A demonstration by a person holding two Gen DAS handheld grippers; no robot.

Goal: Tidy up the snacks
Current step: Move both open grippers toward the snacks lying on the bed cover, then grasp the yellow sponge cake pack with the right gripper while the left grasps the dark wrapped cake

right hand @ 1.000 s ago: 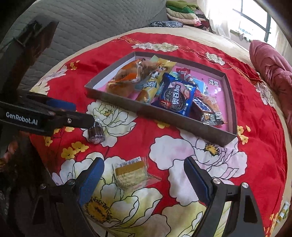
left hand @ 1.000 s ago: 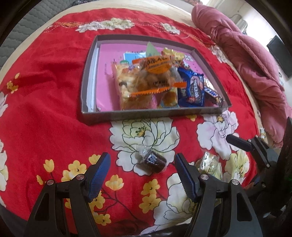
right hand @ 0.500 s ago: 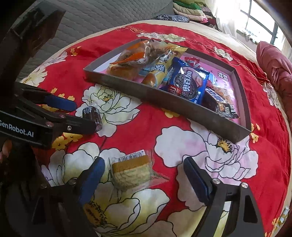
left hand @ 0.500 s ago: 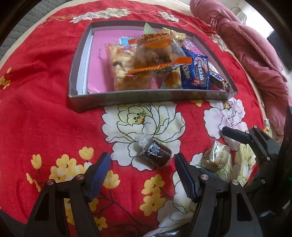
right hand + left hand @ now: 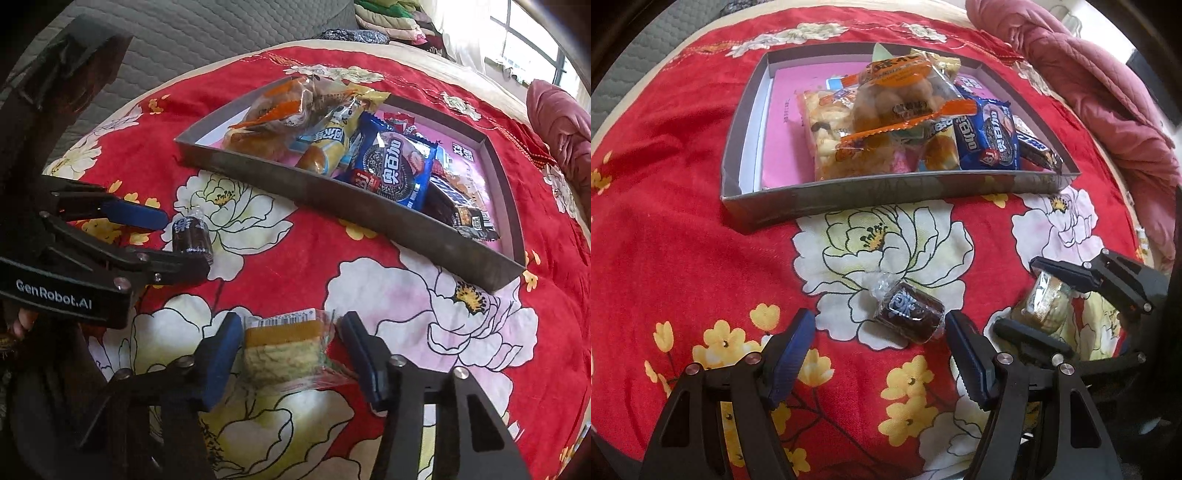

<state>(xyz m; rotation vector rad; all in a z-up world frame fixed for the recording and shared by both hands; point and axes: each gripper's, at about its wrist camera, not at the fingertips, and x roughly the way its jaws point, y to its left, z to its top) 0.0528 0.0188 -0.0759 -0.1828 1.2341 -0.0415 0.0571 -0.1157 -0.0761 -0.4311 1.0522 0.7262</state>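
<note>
Bedspread bare left of tray and between tray's near wall and grippers. Tray's right half piled with snack packs; left strip free. Pink quilt bounds right.

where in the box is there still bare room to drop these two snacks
The box is bare along its left side, pink floor between the left wall and the peanut bag. The middle and right are crowded with piled packets, cookie pack included.
</note>
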